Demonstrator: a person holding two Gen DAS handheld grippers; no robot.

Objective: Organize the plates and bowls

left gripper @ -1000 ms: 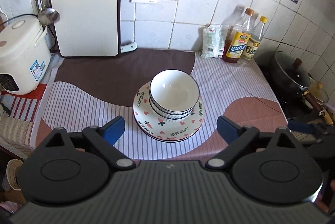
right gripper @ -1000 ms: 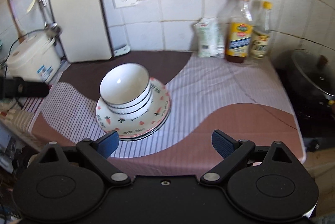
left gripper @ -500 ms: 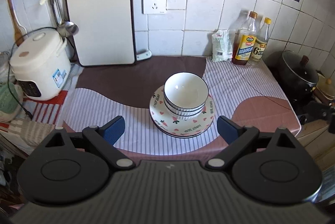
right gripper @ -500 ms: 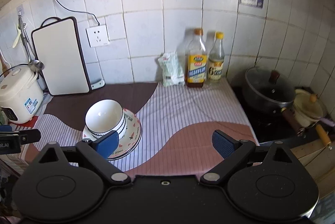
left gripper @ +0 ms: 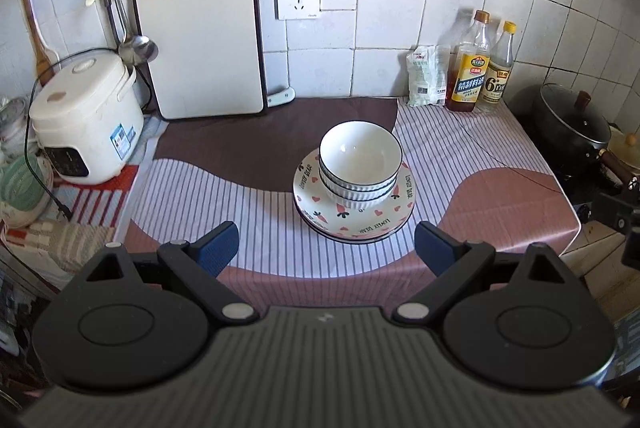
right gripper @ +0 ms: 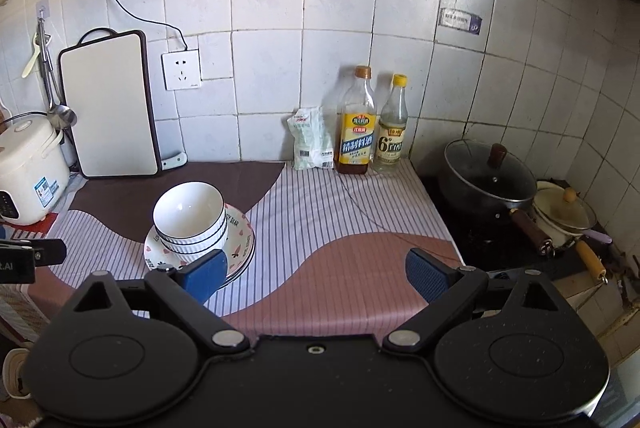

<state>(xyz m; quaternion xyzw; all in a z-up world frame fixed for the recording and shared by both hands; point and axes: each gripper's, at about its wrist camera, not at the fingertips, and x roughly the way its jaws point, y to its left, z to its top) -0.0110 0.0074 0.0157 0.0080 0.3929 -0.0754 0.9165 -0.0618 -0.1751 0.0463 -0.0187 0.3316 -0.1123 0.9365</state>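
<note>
A stack of white bowls with dark rim lines (left gripper: 360, 164) sits on a stack of patterned plates (left gripper: 356, 218) in the middle of the counter; the bowls (right gripper: 190, 220) and plates (right gripper: 240, 248) also show at the left of the right wrist view. My left gripper (left gripper: 326, 246) is open and empty, held back from the counter's front edge, in front of the stack. My right gripper (right gripper: 316, 274) is open and empty, above the front edge, to the right of the stack.
A rice cooker (left gripper: 84, 116) stands at the left, a cutting board (left gripper: 200, 36) leans on the tiled wall, two bottles (right gripper: 356, 124) and a packet (right gripper: 310, 140) stand at the back right. A lidded pot (right gripper: 488, 180) and a pan (right gripper: 560, 212) sit on the stove at the right.
Both grippers have pulled back and up from the counter, so the stack of bowls and plates looks smaller and farther. The stack has not moved. Both stay open.
</note>
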